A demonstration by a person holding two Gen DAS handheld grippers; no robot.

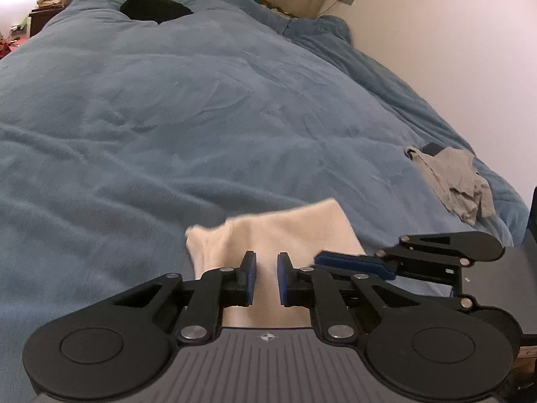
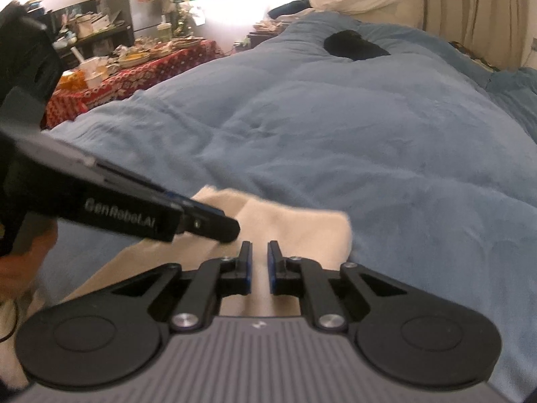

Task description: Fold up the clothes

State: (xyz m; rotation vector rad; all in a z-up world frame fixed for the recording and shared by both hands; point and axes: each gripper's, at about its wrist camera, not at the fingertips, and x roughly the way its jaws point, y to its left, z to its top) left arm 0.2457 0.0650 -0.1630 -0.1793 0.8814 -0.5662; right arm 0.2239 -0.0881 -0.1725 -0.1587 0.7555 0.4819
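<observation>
Tools angled down side by side, we see left tool and right tool, each narrowly apart astride cream knitted cloth on blue fleece bed.

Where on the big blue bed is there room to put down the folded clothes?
The wide middle of the soft blue blanket is bare, from the cream cloth up to the black bundle at the far end. It is crowded near the wall side by the crumpled grey garment, and around the cream cloth.

White lettering "GenRobot.AI" stands on the black side of the left claw, partly blurred.
</observation>
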